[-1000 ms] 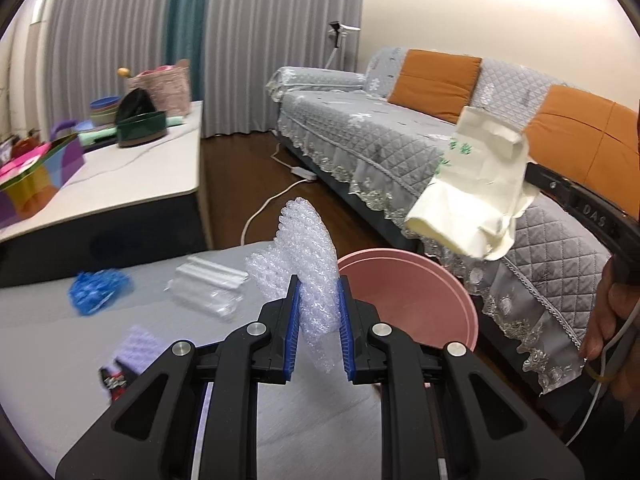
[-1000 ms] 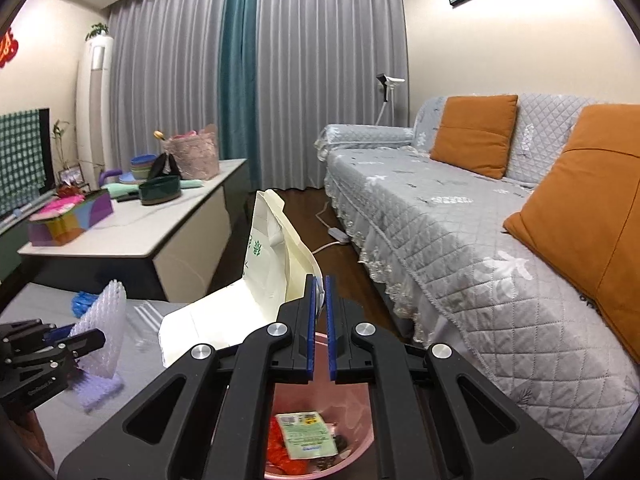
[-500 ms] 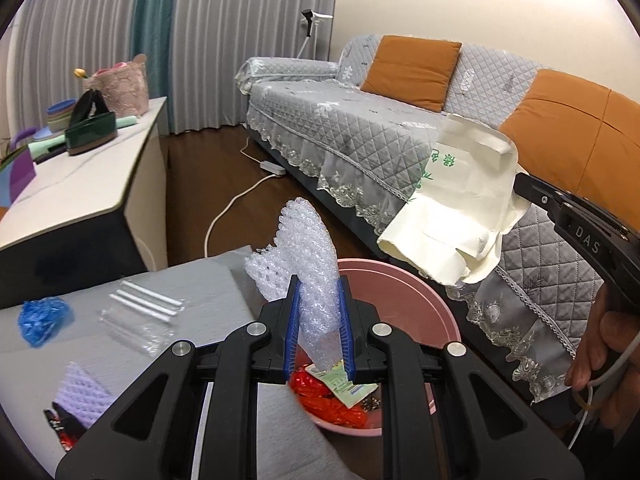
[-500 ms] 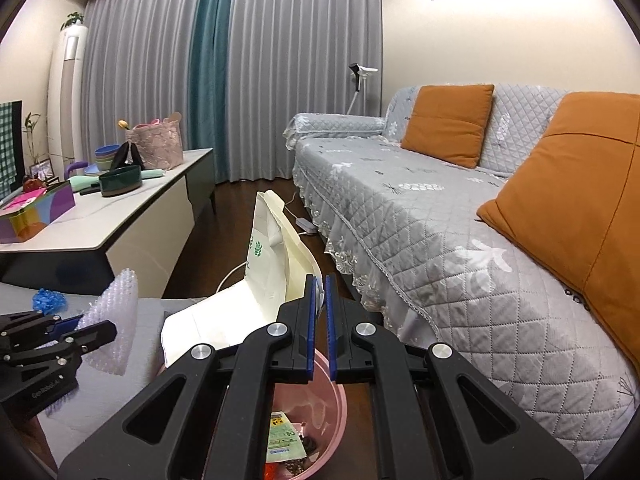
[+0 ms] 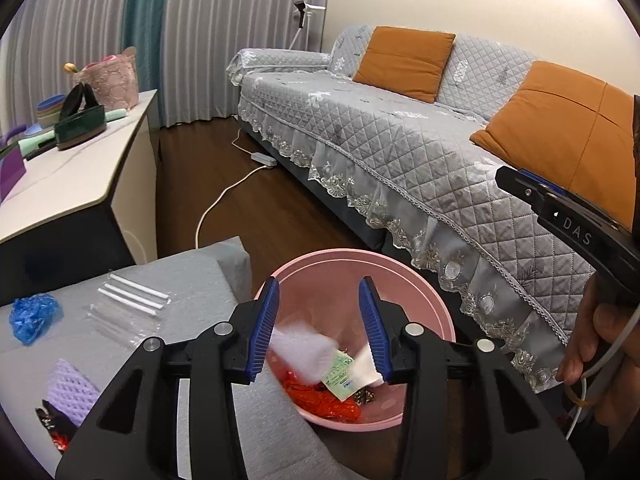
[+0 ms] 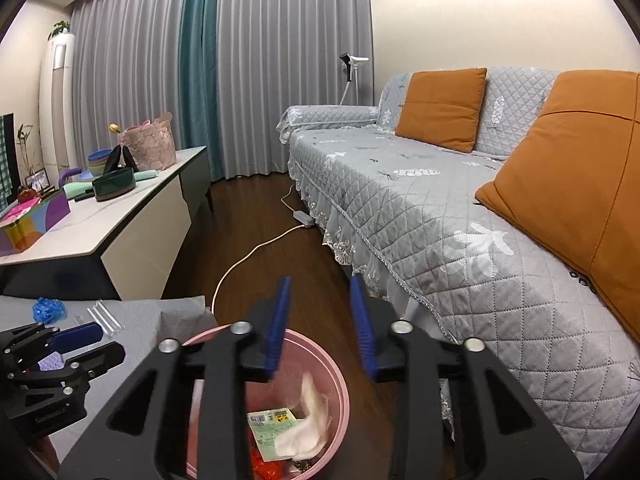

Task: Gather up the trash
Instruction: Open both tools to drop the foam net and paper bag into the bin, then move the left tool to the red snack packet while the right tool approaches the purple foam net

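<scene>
My left gripper (image 5: 319, 326) is open and empty above the pink bin (image 5: 420, 300). The bubble wrap (image 5: 304, 354) is blurred between its fingers, dropping into the bin. My right gripper (image 6: 324, 330) is open and empty over the same pink bin (image 6: 336, 380), and the cream paper bag (image 6: 308, 424) lies inside on red wrappers and a green-labelled packet (image 6: 270, 426). On the grey table (image 5: 192, 276) lie a clear plastic sleeve with white sticks (image 5: 128, 306), a blue crumpled piece (image 5: 34, 316), a purple foam sheet (image 5: 70, 394) and a dark wrapper (image 5: 54, 426).
A grey quilted sofa (image 5: 400, 140) with orange cushions runs along the right. A white low cabinet (image 5: 72, 184) with bowls and a basket stands at the left. A white cable (image 5: 224, 200) crosses the dark wood floor between them.
Both grippers opened. The left let go of the bubble wrap and the right let go of the cream paper bag; both pieces dropped into the pink bin.
</scene>
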